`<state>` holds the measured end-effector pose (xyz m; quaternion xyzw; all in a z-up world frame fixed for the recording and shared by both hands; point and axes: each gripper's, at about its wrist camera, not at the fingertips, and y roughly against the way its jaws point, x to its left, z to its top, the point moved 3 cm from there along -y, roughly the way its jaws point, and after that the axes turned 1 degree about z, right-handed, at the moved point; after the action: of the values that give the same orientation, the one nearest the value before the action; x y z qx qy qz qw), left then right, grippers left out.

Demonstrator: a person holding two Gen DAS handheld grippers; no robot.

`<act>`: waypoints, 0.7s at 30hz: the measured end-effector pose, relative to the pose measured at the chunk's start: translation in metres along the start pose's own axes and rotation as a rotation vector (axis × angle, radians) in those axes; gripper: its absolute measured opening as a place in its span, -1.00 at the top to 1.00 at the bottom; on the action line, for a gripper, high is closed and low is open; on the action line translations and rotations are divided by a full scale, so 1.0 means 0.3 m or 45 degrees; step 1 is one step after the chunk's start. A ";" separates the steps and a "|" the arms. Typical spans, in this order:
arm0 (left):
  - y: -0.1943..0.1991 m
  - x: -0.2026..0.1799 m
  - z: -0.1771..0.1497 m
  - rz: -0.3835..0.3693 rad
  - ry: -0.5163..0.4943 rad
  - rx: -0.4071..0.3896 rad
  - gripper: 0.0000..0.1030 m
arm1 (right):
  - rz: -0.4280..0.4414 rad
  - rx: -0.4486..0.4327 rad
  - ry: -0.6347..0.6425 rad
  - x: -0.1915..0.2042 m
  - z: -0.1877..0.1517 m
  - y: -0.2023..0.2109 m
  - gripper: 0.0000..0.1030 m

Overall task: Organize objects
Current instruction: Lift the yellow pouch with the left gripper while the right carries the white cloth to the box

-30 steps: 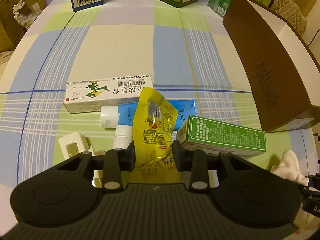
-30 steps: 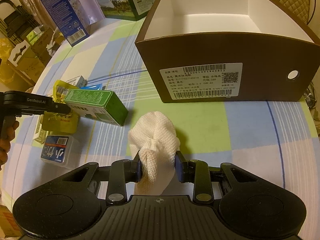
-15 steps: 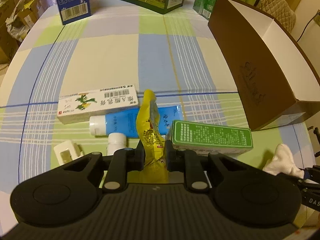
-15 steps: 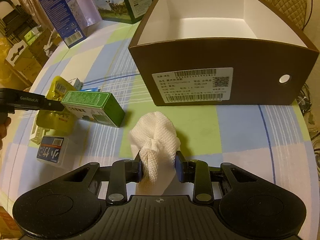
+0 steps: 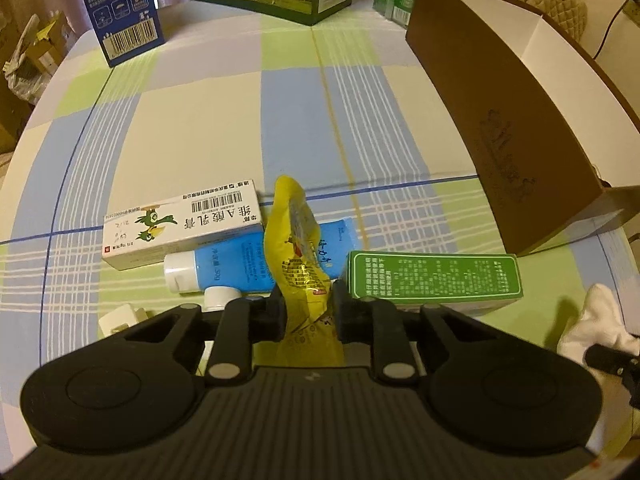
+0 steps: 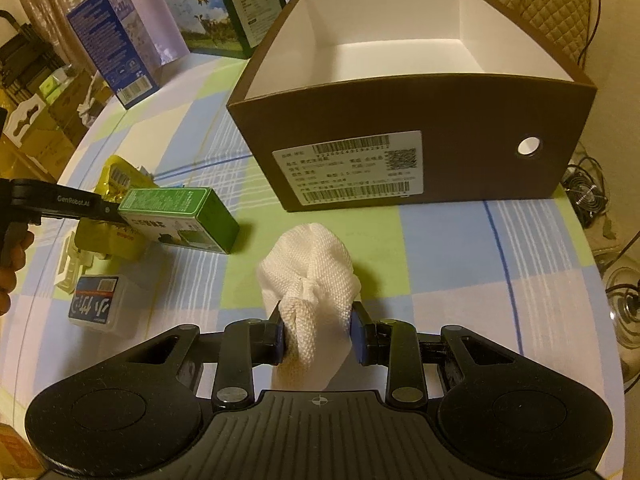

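Both grippers are loaded here: the left gripper [image 5: 307,312] has its jaws pinched nearly together on a yellow pouch [image 5: 298,248], which stands up crumpled between them with its long axis running up and away from the camera, while the right gripper [image 6: 318,334] is clamped, jaws a little wider, on a white mesh bundle [image 6: 310,276] whose knotted neck sits right in the grip. The key relation is the open brown box [image 6: 460,184]: it lies straight ahead of the right gripper, its labelled wall facing the camera and its white inside showing bare, so the bundle looks to have the shorter, cleaner run, up over that near wall and down. For the left gripper the box [image 5: 492,120] is off to the right and further back, presenting its long side wall, so I'd judge the pouch has to travel across. In the way sits a green carton [image 5: 434,280], just beside the pouch on the box side; it looks close enough to be nudged if the pouch swings low. Behind the pouch lie a blue tube [image 5: 236,264] and a white medicine carton [image 5: 184,232], side by side on the checked tablecloth [image 5: 192,128]. A small clear case with a blue label [image 6: 96,308] rests nearer the table edge, clear of either path.
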<state>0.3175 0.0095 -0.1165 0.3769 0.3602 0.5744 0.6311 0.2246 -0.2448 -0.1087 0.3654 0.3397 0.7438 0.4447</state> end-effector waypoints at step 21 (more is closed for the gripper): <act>0.219 -0.014 -0.007 -0.040 0.053 -0.104 0.66 | 0.049 -0.091 0.022 -0.031 0.051 0.121 0.45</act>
<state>0.2854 0.0090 -0.0589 0.3332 0.3555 0.5862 0.6473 0.2258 -0.2642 -0.0732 0.3492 0.3096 0.7672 0.4399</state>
